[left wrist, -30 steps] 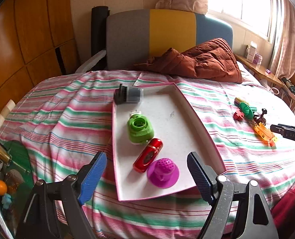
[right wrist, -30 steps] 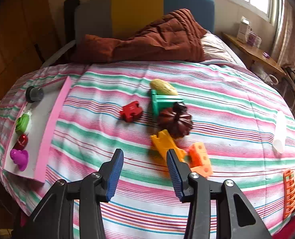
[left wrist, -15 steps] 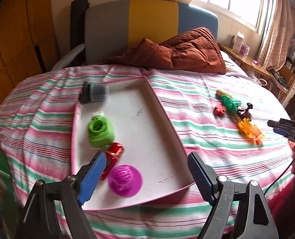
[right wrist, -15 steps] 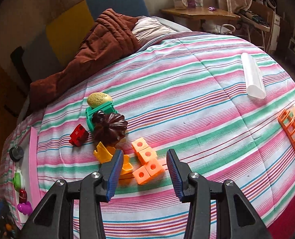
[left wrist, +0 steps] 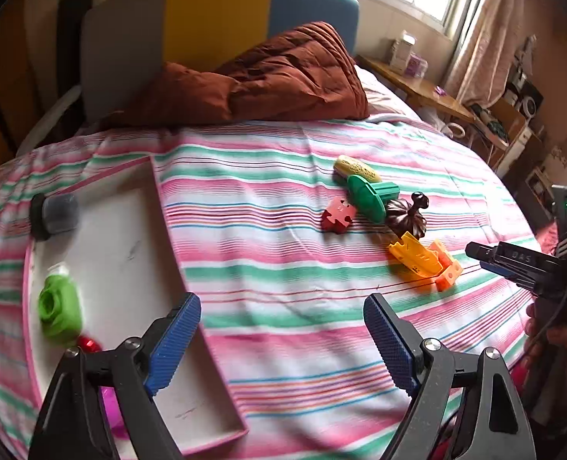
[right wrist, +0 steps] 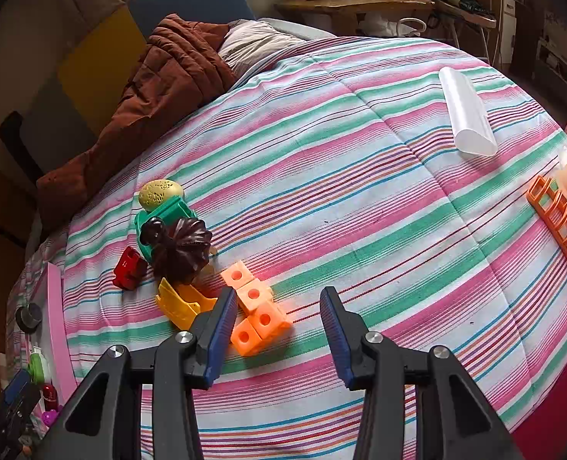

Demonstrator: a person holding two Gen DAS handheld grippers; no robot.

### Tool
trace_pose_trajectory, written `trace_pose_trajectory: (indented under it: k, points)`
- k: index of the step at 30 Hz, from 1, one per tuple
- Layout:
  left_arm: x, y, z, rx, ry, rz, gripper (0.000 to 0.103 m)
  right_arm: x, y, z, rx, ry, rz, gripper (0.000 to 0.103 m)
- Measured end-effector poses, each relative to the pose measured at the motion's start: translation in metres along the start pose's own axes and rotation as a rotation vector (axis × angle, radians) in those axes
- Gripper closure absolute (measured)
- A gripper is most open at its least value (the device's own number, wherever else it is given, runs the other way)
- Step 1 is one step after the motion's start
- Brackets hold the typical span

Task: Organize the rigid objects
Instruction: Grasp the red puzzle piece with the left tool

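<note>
Both tools hang over the striped bed (right wrist: 360, 176) with nothing in them — the left tool (left wrist: 281, 339) gaping wide beside the pink-rimmed tray (left wrist: 176, 253), the right tool (right wrist: 277, 329) partly open, just short of the orange blocks (right wrist: 254, 312). A yellow piece (right wrist: 181, 303) touches the blocks, next to a brown pumpkin (right wrist: 181, 249).

A: Where is the right tool (right wrist: 277, 329)?
B: Over the striped bed (right wrist: 360, 191), jaws apart, nothing between them. The orange block cluster (right wrist: 256, 312) lies just beyond its left finger.
A: And around the blocks?
B: A yellow piece (right wrist: 181, 303) beside them, then a dark brown pumpkin shape (right wrist: 181, 249) touching a green toy (right wrist: 164, 211), with a red piece (right wrist: 129, 268) alongside.
A: Anything by the bed's right edge?
B: An orange rack (right wrist: 563, 226); a white cylinder (right wrist: 465, 113) lies further up.
</note>
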State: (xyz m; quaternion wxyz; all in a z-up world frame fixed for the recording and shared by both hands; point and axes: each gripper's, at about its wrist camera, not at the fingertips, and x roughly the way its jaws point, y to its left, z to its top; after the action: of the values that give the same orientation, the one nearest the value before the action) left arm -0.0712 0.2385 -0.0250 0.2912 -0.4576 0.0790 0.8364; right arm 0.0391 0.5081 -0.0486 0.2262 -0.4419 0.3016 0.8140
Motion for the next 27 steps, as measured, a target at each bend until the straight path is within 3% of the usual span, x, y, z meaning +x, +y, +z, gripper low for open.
trace_pose_trajectory:
  k: [9, 18, 21, 22, 25, 27]
  points:
    - [0.063, -0.04, 0.031, 0.18, 0.023, 0.012, 0.019, -0.002, 0.004, 0.0, -0.005, 0.001, 0.033, 0.058]
    - [0.129, -0.066, 0.068, 0.302, 0.068, -0.018, 0.029, 0.002, 0.002, 0.0, 0.015, 0.021, 0.06, 0.058]
    - [0.148, -0.069, 0.073, 0.314, 0.084, -0.007, 0.042, 0.002, 0.0, 0.0, 0.026, 0.025, 0.068, 0.058]
    - [0.155, -0.07, 0.074, 0.317, 0.095, 0.001, 0.055, 0.003, -0.001, 0.0, 0.033, 0.026, 0.073, 0.058]
    - [0.156, -0.069, 0.073, 0.31, 0.064, -0.002, 0.069, 0.005, -0.003, 0.001, 0.047, 0.035, 0.079, 0.058]
    - [0.153, -0.067, 0.069, 0.295, 0.05, 0.007, 0.07, 0.007, -0.003, 0.001, 0.048, 0.044, 0.084, 0.058]
